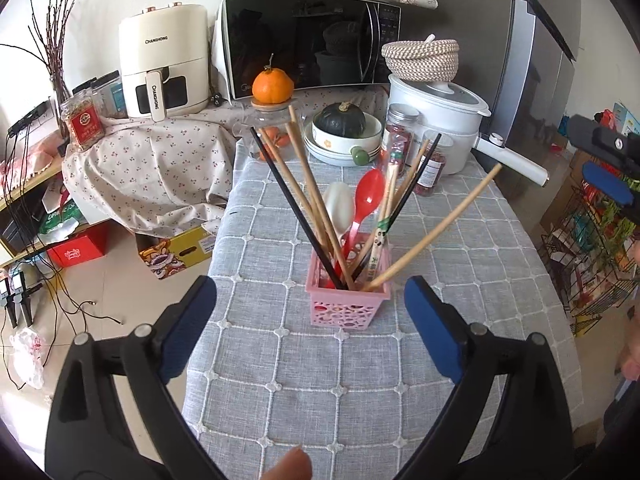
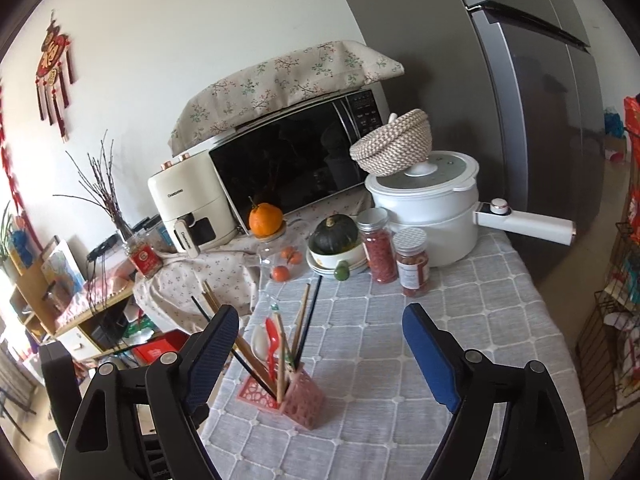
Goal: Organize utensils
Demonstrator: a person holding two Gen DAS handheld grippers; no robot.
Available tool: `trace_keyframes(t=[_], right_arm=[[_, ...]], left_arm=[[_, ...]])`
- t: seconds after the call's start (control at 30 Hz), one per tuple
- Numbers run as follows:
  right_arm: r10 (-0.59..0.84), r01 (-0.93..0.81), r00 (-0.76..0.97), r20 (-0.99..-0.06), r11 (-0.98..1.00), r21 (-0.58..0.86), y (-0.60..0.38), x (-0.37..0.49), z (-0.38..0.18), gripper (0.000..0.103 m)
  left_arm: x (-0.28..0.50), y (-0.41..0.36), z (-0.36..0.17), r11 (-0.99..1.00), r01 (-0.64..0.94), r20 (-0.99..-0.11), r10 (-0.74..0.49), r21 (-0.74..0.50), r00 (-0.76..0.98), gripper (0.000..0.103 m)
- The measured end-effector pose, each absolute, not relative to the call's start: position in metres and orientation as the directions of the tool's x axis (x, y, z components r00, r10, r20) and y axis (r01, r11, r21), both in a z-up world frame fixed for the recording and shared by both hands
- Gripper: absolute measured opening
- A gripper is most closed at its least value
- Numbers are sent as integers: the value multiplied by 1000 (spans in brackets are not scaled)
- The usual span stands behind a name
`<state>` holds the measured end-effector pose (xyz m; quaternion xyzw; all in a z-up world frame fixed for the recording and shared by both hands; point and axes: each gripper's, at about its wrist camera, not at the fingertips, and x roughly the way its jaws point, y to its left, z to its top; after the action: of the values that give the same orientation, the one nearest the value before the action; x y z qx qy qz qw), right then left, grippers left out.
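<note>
A pink perforated utensil basket stands on the grey checked tablecloth. It holds a red spoon, a white spoon, black and wooden chopsticks and a panda-print chopstick. My left gripper is open and empty, with the basket just beyond and between its fingers. In the right wrist view the basket sits low at the left. My right gripper is open and empty above and to the right of it. The right gripper's blue pad also shows in the left wrist view.
At the table's far end stand a white pot with a woven basket on its lid, two jars, bowls with a green squash, an orange on a glass jar, a microwave and an air fryer. A wire rack stands to the right.
</note>
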<state>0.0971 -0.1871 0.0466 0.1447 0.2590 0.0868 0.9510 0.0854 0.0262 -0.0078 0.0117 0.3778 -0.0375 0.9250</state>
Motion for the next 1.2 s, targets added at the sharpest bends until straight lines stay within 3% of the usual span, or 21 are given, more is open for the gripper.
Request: trace_keyframes(t=[0.13,0.3,0.6,1.2], right_arm=[[185,-23,811,-555,958,285,-201,82,41,92],[32,59,771,-636,991,120,-207,59,30,101],[-39,48,770,-637,999,-3,-211,24,19,102],[-37,71,765,-643,997,28,-221,28,19,102]], left_arm=[[73,13,-3,996,93,-710,-76,-15,700,95],[56,0,6,995,104,-690,-76,-2,720,96],[40,-15,17,995,101,-641,-69,14,764,96],[41,-24,10,994,108,-658,-70,16,750,96]])
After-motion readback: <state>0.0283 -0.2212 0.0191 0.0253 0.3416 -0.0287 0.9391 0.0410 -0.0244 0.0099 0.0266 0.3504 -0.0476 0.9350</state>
